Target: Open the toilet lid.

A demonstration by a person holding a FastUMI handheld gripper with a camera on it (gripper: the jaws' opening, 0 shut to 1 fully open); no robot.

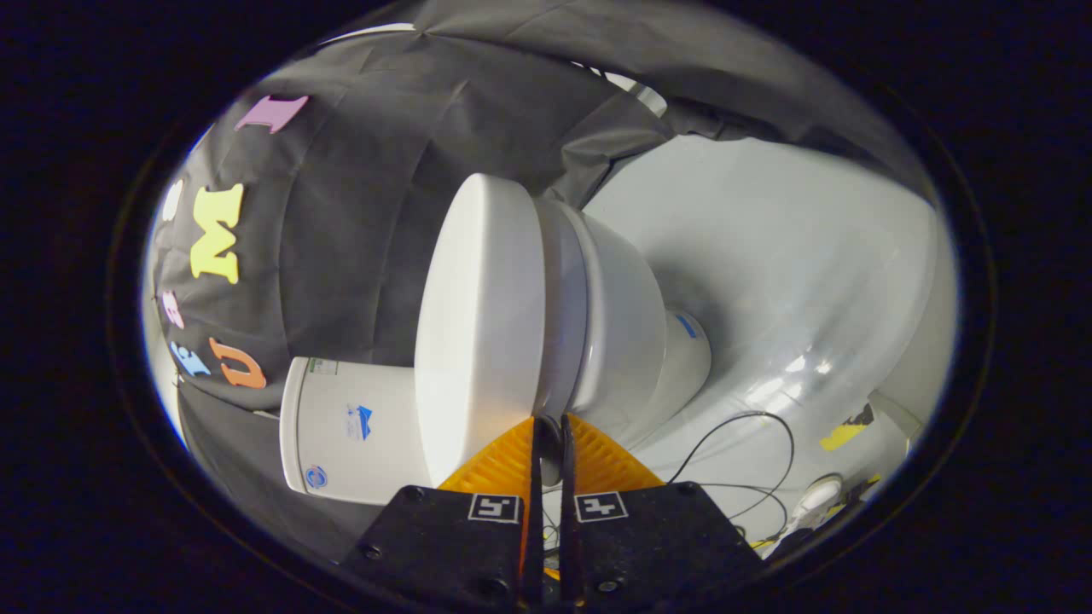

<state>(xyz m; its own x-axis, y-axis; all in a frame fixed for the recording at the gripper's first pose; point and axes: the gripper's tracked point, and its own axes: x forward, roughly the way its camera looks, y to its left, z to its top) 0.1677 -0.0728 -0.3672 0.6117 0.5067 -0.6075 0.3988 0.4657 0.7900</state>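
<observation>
Fingers of the tool (547,431) are seen drawn nearly together, their tips at the front rim of the toilet lid (478,328), which lies shut on the bowl (618,324) just ahead. Whether the rim is pinched cannot be told. The lid is judged rigid, smooth, slippery and hinged near the tank (341,431); the front rim is best taken. Cables (742,452) lie on the floor beside the tool.

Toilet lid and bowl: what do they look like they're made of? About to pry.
Toilet lid: smooth white, soft sheen, likely plastic, though it could be ceramic. Bowl: glossy white with brighter highlights, probably glazed ceramic. The gripper has its fingers nearly together at the lid's front edge.
</observation>
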